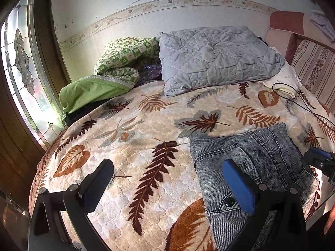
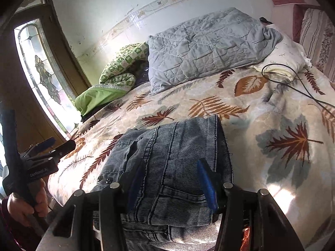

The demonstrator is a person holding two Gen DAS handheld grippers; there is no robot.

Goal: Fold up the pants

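A pair of grey-blue jeans (image 1: 266,146) lies folded into a compact bundle near the front edge of the bed, waistband buttons facing the front. My left gripper (image 1: 167,165) is open wide above the bedspread, and its blue-padded right finger (image 1: 236,186) overlaps the bundle's left edge in this view. In the right wrist view the jeans (image 2: 178,138) fill the middle. My right gripper (image 2: 170,165) hovers over them, open, with nothing pinched between its pads. The left gripper (image 2: 54,144) shows at the far left, held by a hand (image 2: 21,207). The right gripper (image 1: 320,159) peeks in at the right edge.
A leaf-patterned bedspread (image 1: 136,129) covers the bed. At the back lie a grey quilted blanket (image 1: 213,52), a green checked quilt (image 1: 125,58) and a pale pillow (image 2: 286,58). A black cable (image 2: 293,87) snakes across the right side. A glazed door (image 1: 23,67) stands left.
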